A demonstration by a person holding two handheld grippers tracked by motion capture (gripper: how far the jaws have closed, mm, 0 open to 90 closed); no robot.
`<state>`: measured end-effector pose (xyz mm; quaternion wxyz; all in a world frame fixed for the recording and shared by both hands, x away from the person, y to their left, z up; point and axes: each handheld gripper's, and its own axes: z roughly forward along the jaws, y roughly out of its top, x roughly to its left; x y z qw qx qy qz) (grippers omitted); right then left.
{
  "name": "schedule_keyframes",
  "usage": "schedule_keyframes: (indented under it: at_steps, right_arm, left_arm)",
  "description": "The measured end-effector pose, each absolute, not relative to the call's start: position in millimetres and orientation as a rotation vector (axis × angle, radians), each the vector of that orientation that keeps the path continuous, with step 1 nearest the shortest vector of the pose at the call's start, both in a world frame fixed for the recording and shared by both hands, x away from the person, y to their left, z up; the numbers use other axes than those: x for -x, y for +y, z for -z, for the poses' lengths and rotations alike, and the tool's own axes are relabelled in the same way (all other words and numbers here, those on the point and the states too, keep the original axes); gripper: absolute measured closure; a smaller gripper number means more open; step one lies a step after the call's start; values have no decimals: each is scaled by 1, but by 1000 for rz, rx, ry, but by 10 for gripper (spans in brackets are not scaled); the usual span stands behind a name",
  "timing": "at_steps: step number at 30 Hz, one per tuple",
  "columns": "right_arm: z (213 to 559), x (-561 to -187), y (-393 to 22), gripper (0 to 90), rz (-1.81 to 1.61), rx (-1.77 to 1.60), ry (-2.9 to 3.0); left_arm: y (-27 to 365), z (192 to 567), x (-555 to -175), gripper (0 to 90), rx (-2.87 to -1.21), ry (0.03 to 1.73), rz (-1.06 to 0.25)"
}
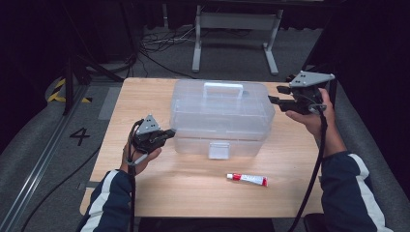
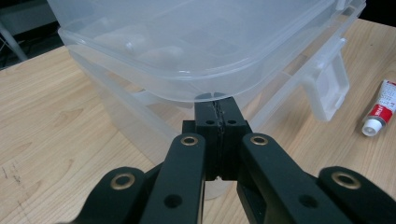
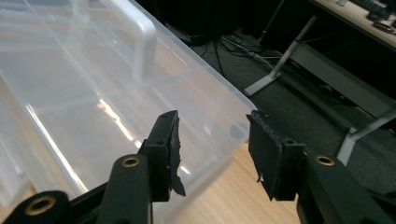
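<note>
Left gripper point(image 2: 219, 109) closed, empty, tips under the clear storage box point(image 1: 220, 118) lid rim; right gripper point(image 3: 212, 154) open beside the box's corner.

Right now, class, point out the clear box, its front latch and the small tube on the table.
clear box point(image 1: 220, 108): high view, on its lid.
front latch point(image 1: 218, 150): high view, on the flap at the box's front.
small tube point(image 1: 247, 179): high view, on its white body.
</note>
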<state>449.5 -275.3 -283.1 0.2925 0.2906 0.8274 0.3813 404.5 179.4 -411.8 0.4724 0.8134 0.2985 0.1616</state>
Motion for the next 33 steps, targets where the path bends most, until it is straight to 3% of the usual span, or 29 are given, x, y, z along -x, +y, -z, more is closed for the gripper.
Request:
schedule_keyframes:
  at_steps: [10,33]
  right_arm:
    - [321,-433,-311,460,-1054,-796,2206]
    - [382,-424,-315,393,-1064,-810,2302]
  left_arm:
    - [179,411,-405,898,-1995,731,-396]
    - [179,409,-406,898,-1995,716,-407]
